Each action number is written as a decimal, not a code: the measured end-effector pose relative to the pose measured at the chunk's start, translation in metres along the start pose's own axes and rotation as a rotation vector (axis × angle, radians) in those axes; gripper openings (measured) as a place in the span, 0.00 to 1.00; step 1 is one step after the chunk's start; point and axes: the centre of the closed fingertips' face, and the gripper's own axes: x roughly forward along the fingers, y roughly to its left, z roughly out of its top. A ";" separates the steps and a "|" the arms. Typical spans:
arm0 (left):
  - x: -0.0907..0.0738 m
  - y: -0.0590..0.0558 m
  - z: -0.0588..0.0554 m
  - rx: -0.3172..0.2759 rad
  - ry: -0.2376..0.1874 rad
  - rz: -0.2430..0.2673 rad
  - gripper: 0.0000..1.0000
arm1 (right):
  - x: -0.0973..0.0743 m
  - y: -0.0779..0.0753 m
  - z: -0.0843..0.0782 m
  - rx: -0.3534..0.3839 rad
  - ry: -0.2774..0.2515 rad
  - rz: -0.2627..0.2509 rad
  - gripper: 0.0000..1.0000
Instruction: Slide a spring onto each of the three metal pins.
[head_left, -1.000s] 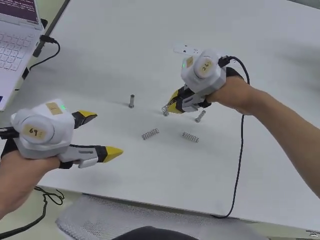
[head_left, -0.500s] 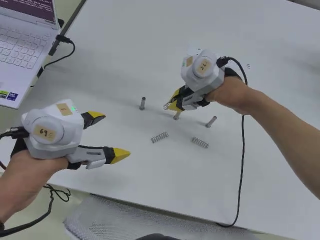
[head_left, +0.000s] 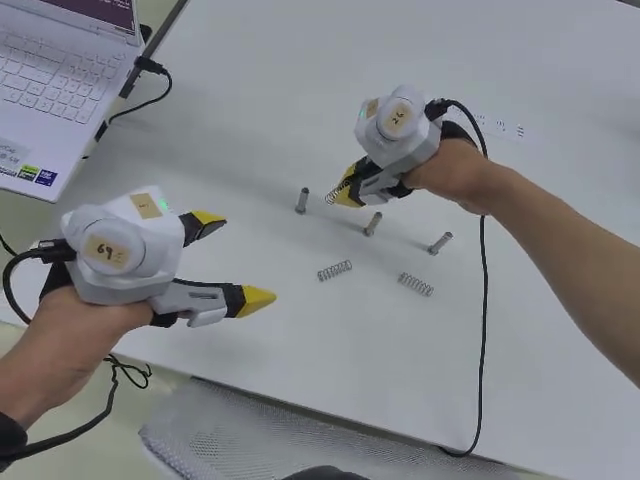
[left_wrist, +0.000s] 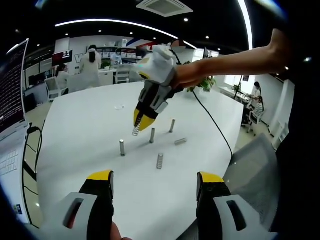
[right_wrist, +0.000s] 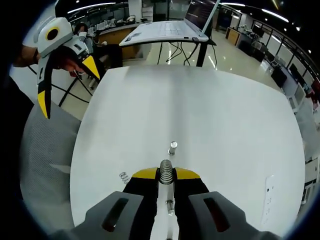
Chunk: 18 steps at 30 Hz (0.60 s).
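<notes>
Change: right gripper (head_left: 345, 192) is carrying the held spring (head_left: 331, 197) away from the middle pin (head_left: 372, 223), where it was hovering a second ago. It is now hanging between that pin and the left pin (head_left: 302, 200). The left gripper (head_left: 237, 257) is keeping about the same place beside the work.
Right gripper: its jaws are pinching closed on the held spring, a small coil that is sticking out past the yellow tips. In the right gripper view the coil is sitting between the tips, with an upright pin just ahead of it.
Held spring: it is hanging above the table (head_left: 250, 100), touching no pin. In the left gripper view it is pointing down between the two nearer pins.
Left gripper: its jaws are standing wide apart and gripping nothing. It is hovering over the near part of the table, well apart from the pins.
Pins: the left pin, the middle pin and the right pin (head_left: 438, 242) are standing in a row on the white table, and all three are standing bare.
Loose springs: the first loose spring (head_left: 335, 270) is lying flat on the person's side of the middle pin. The second loose spring (head_left: 415, 284) is lying flat on the person's side of the right pin.
Surroundings: an open laptop (head_left: 60, 60) is sitting at the far left with a black lead (head_left: 140, 90) plugged into it. A black cable (head_left: 483, 300) is trailing from the right gripper toward the near edge.
</notes>
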 end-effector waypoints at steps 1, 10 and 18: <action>0.000 0.000 -0.001 -0.001 0.001 0.001 0.63 | 0.002 -0.001 0.002 -0.001 0.000 0.000 0.09; -0.003 0.002 -0.001 -0.005 0.003 0.007 0.64 | 0.011 -0.009 0.007 -0.022 0.007 0.006 0.09; -0.004 0.006 0.001 -0.016 0.000 0.019 0.64 | 0.018 -0.012 0.015 -0.047 0.011 0.023 0.09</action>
